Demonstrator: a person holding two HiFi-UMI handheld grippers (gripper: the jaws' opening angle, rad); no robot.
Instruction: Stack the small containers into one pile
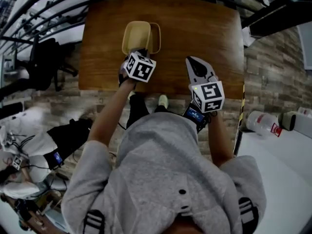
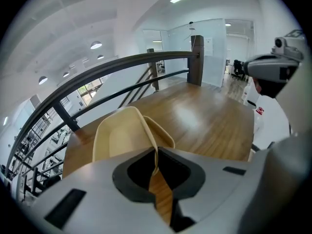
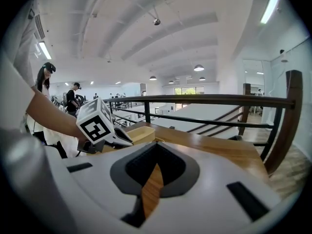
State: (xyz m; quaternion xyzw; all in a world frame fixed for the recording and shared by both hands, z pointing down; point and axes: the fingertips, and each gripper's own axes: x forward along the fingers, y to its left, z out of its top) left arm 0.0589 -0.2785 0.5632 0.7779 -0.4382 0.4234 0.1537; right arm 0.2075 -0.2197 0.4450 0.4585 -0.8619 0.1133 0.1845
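- My left gripper (image 2: 157,168) has its jaws narrowed onto the thin side wall of a cream container (image 2: 119,136), with the rim pinched between them
- In the head view that container (image 1: 135,37) is on the far part of the desk (image 1: 200,28), left of centre, with the left gripper (image 1: 140,52) at its near edge; it looks tipped up rather than lying flat
- A second container (image 1: 156,37) of the same cream colour lies right against it on its right side; I cannot tell whether the two are nested
- My right gripper (image 3: 153,174) has its jaws together on nothing, only wood grain showing through the slit
- It hovers at the near right of the desk, apart from both containers
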